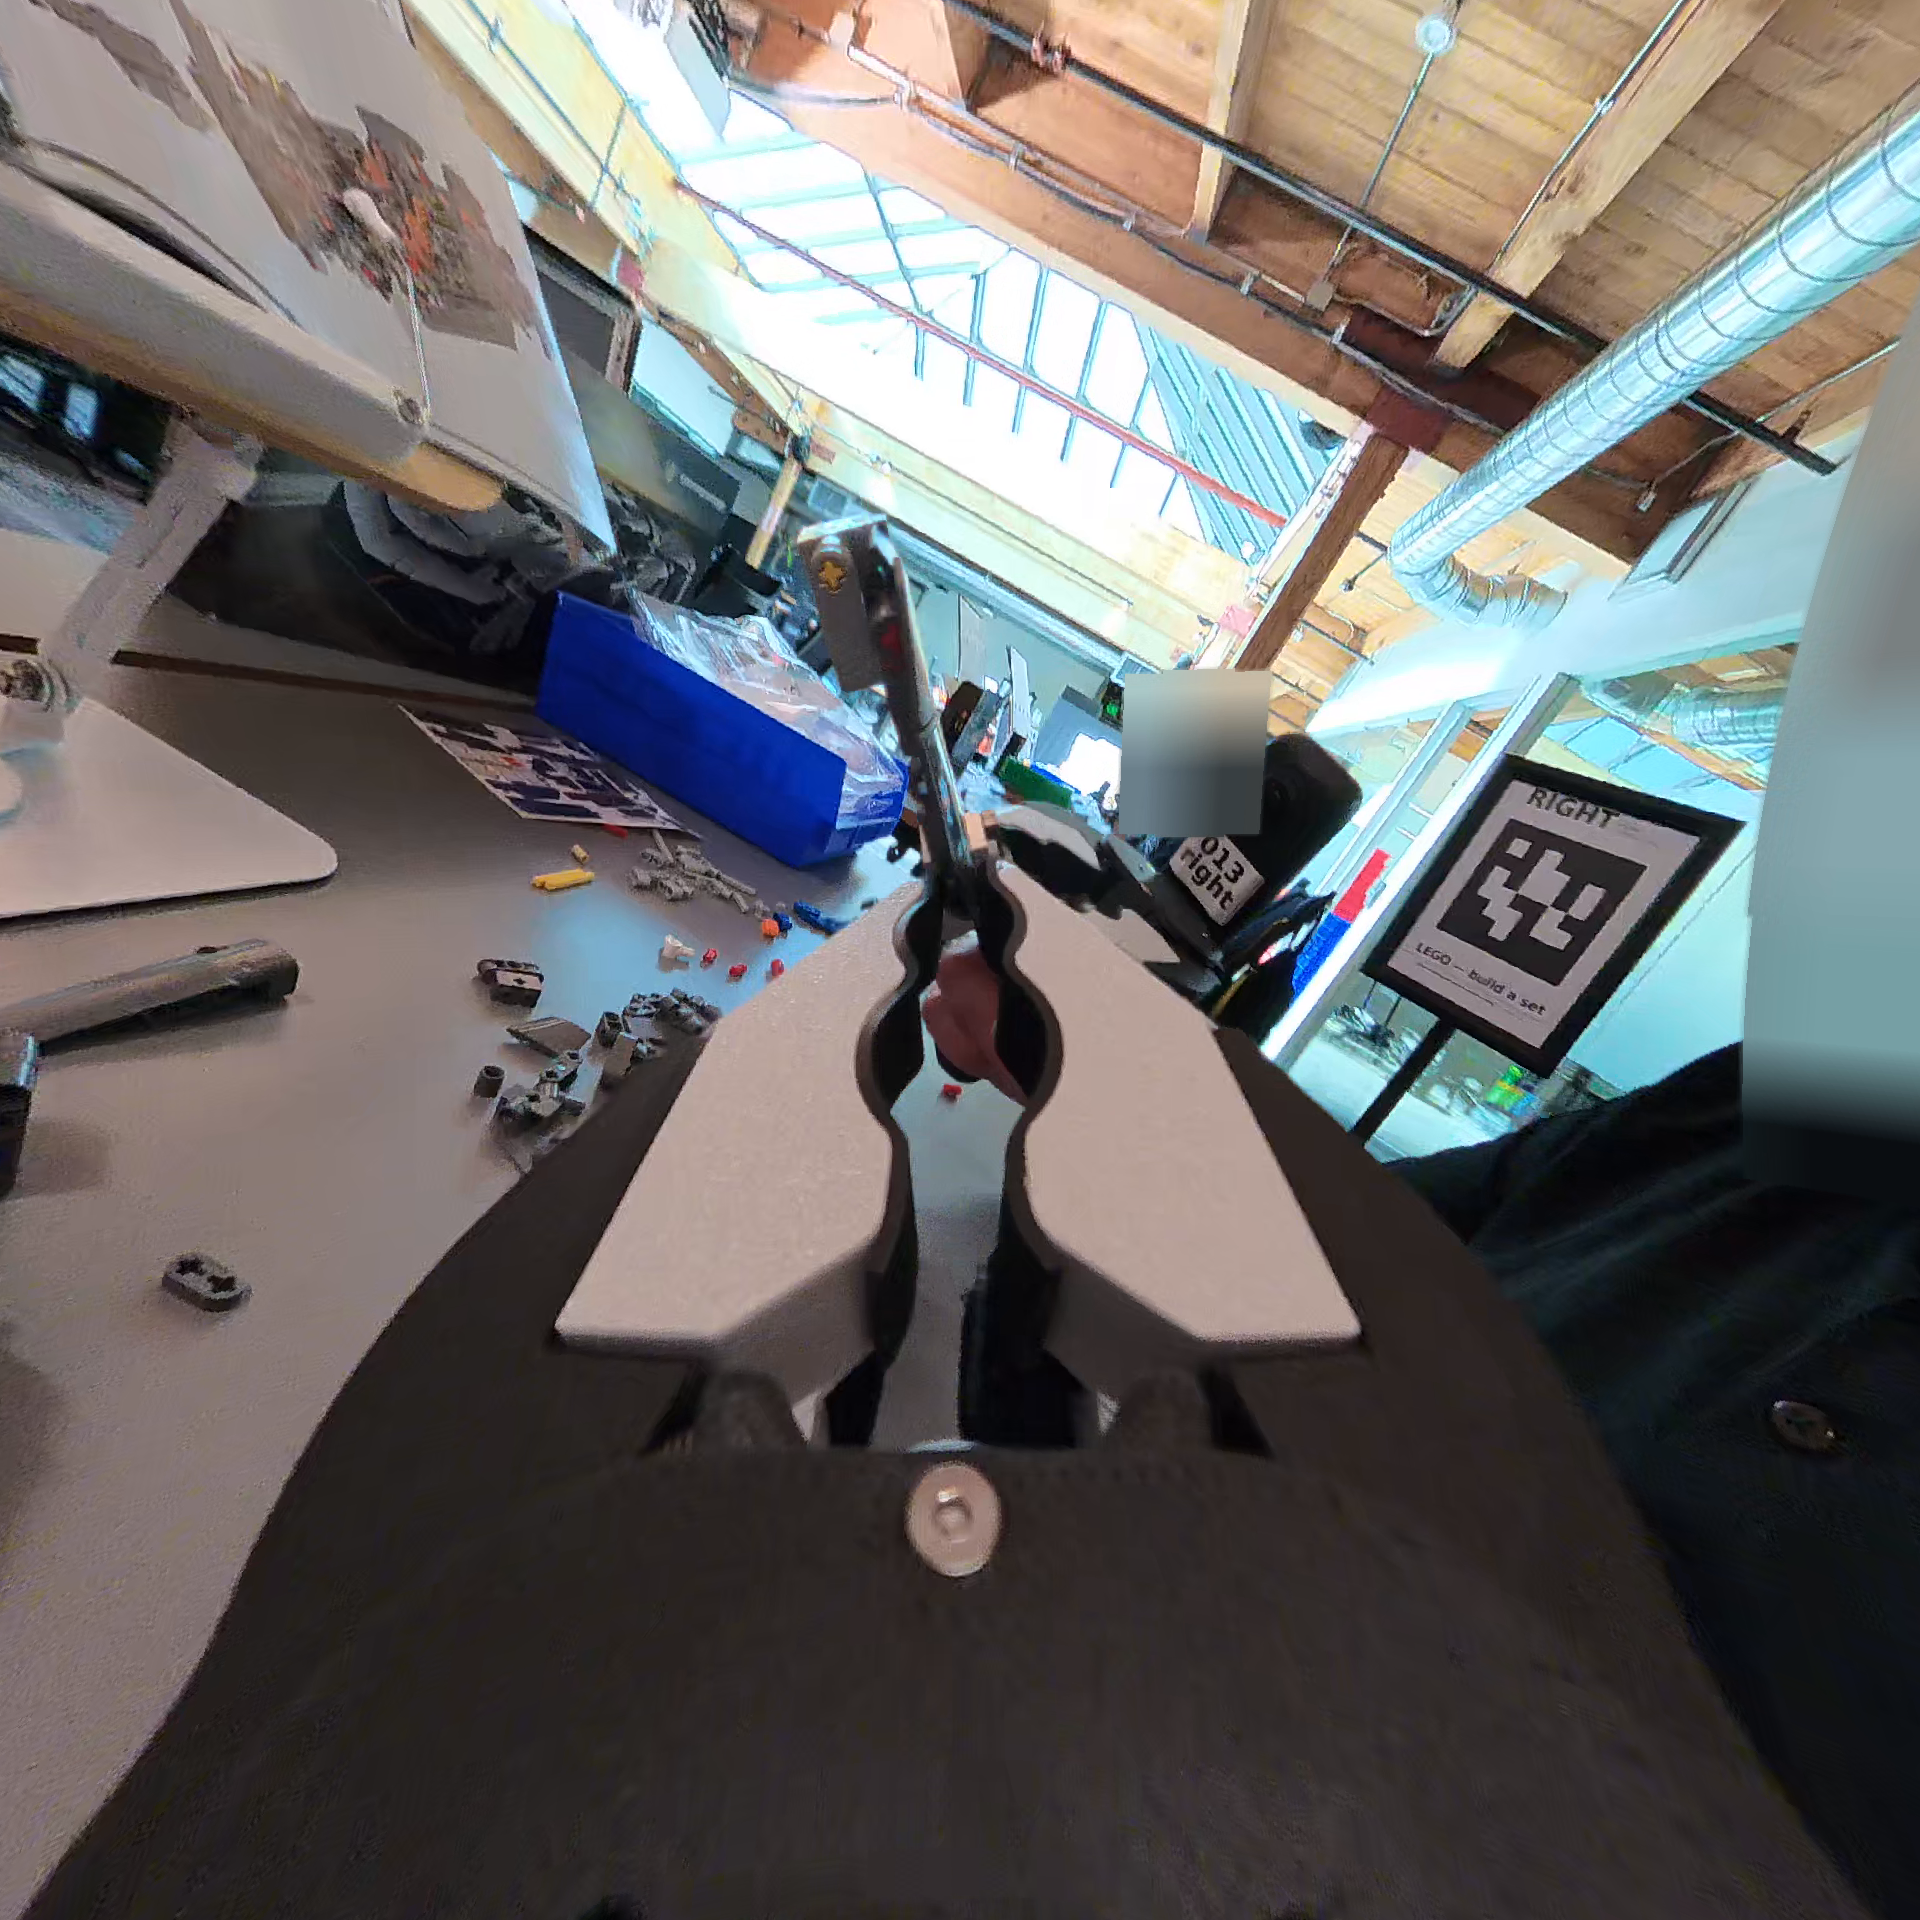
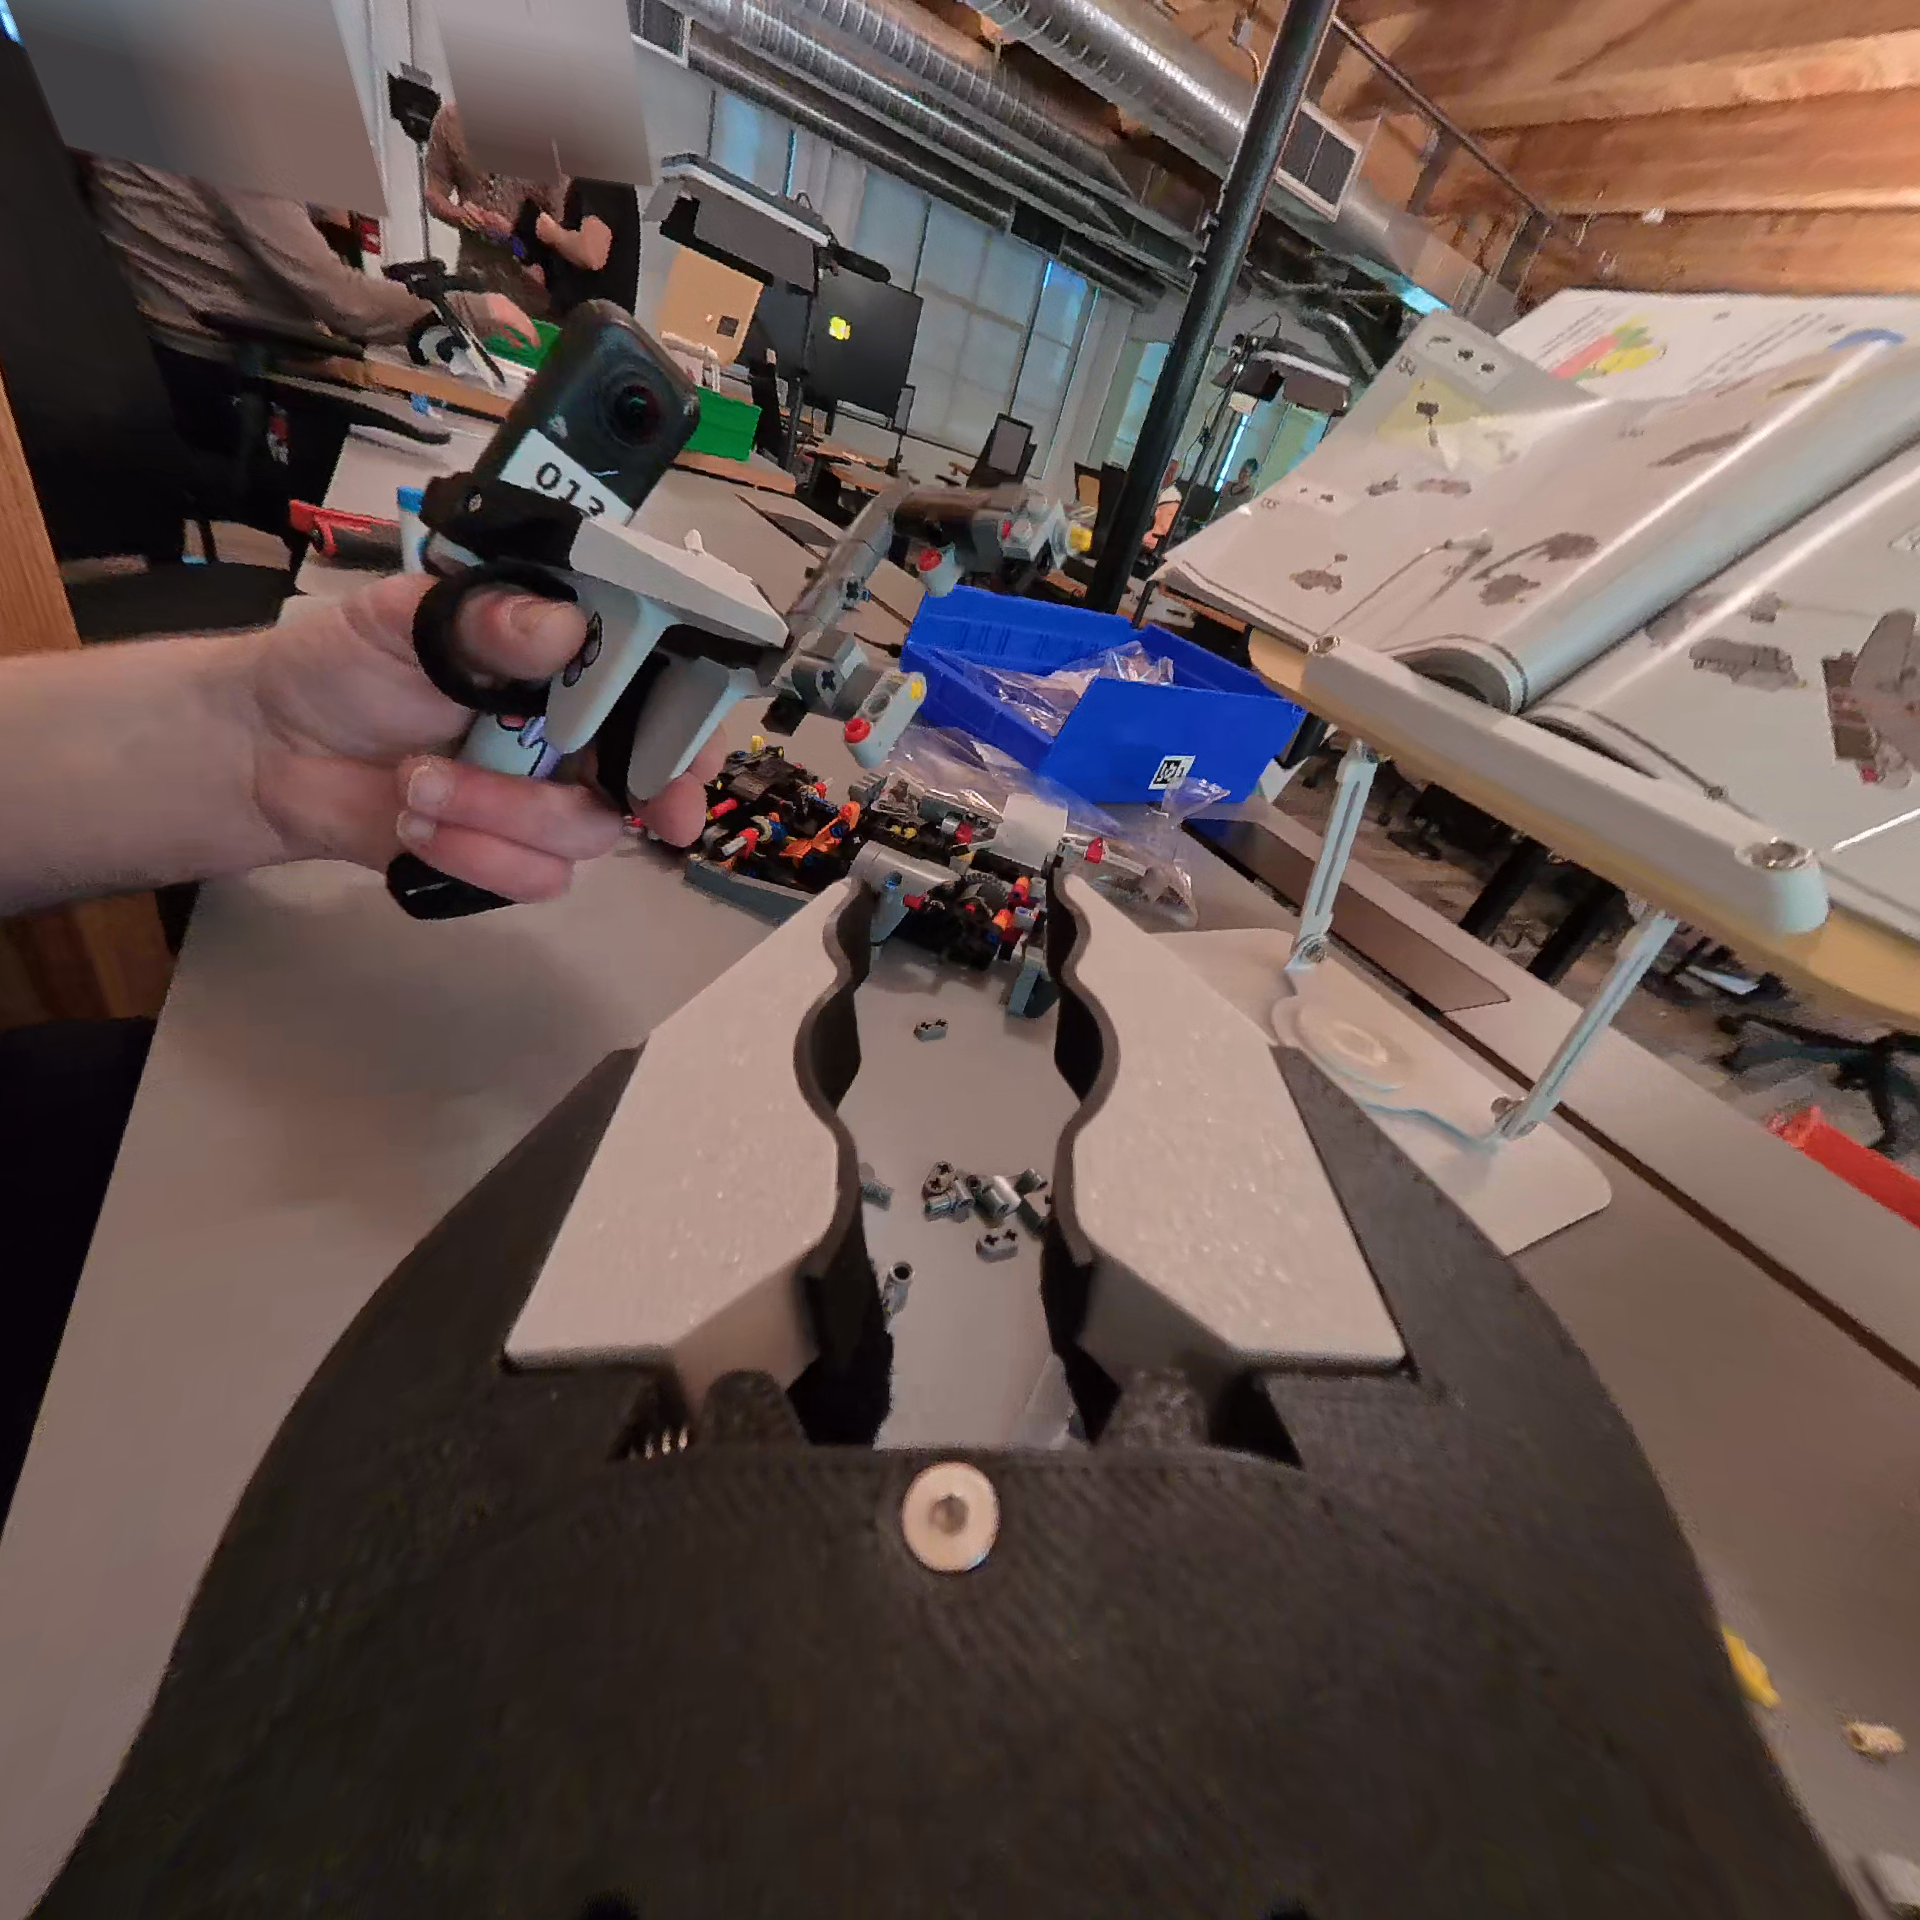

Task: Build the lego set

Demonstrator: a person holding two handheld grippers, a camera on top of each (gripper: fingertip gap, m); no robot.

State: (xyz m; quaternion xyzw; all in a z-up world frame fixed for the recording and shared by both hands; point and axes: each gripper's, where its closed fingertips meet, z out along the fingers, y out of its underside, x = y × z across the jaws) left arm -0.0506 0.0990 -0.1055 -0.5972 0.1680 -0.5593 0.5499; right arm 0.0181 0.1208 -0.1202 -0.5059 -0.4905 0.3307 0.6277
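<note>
Left gripper clamps a grey brick assembly in the air; right gripper hangs open over the grey table.

In the right wrist view, loose grey pieces (image 2: 987, 1195) lie low in the frame between the parted fingers of the right gripper (image 2: 954, 904), untouched. Beyond its tips sits a black brick model (image 2: 956, 904) with coloured pins. At left, the left gripper (image 2: 779, 644) pinches the grey brick assembly (image 2: 847, 691) above the table (image 2: 364, 1039). Farther back stands a blue bin (image 2: 1143, 717).

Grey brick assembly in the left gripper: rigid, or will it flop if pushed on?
Likely stiff along its length: the grey brick assembly stands straight up from the left gripper, unsupported. Its pinned end link hangs at an angle, so that joint probably swivels. Pinched only at its thin base, it may pivot under side load.
</note>
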